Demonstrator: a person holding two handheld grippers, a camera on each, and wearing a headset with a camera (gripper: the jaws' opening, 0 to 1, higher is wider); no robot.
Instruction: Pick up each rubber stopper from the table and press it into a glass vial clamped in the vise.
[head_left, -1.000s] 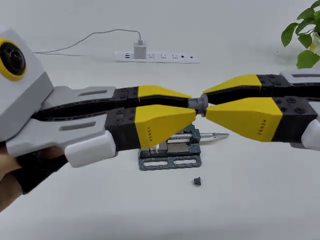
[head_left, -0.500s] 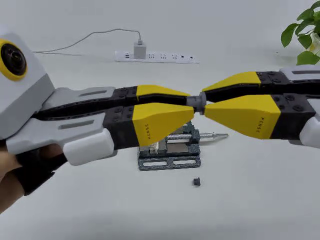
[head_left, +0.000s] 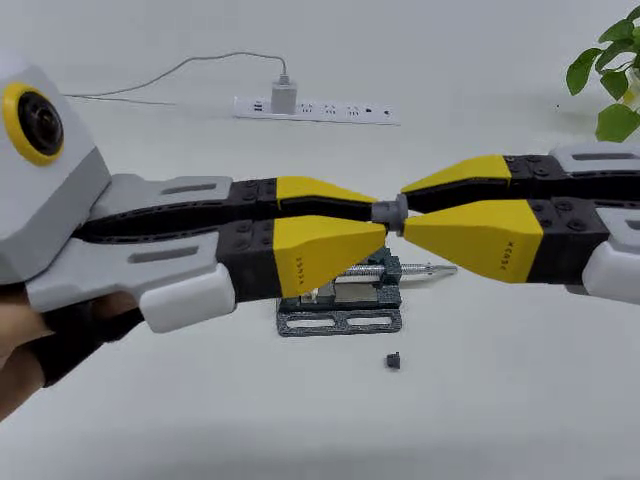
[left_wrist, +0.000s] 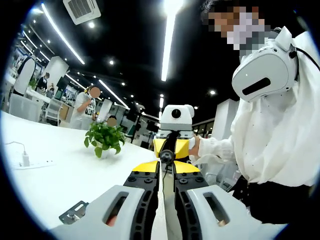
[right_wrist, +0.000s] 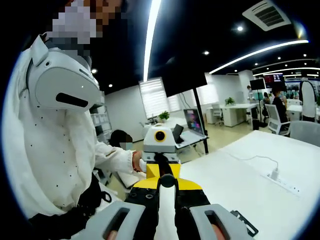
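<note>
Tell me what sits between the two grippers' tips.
A grey stopper, pinched at each end by the left gripper and right gripper, in the head view.

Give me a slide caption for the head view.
Yellow-jawed left gripper and right gripper both clamp one grey rubber stopper above the dark metal vise.

Rig: the left gripper (head_left: 380, 214) and right gripper (head_left: 405, 210) match. Each has yellow wedge-shaped jaw tips with small embossed lettering, black mid-sections with round studs, and pale grey slotted housings. In the left gripper view, at two o'clock, the person wears a white headset (left_wrist: 262, 75) with a dark visor strip. At four o'clock is a white shirt (left_wrist: 280, 145) with fine dark dots and a gathered cuff.
</note>
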